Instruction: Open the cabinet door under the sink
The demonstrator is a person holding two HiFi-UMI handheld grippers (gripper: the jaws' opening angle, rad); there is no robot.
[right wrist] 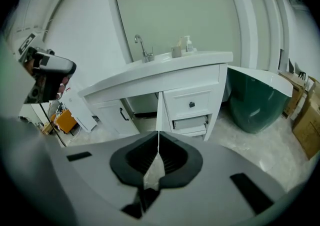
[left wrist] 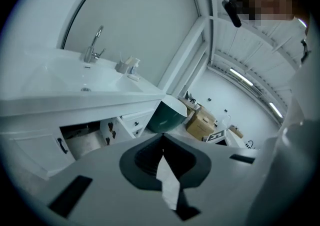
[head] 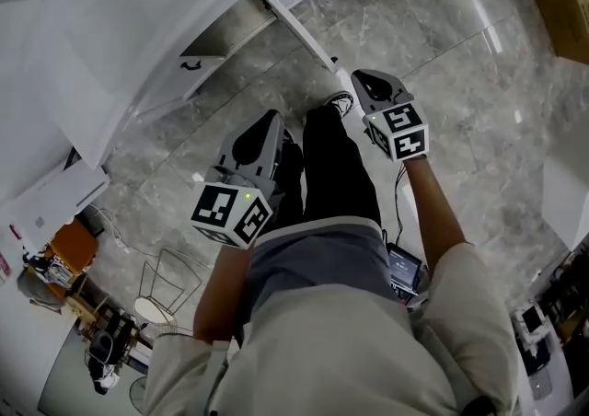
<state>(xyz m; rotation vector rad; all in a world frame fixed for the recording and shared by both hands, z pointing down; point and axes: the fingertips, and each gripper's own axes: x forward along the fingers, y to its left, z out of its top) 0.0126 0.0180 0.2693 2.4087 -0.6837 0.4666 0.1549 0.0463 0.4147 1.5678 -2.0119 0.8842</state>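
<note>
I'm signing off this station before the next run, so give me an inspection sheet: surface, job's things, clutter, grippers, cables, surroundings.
Surface: grey marble floor, glossy, no spill seen.
Job's things: cabinet door under the sink is swung open; neighbouring door shut.
Clutter: wire rack and orange item on the person's left; cardboard boxes far right.
Grippers: left gripper and right gripper both have fingers shut on nothing, away from the vanity.
Cables: thin cable on the floor by the orange item.
Surroundings: green tub right of the vanity.
</note>
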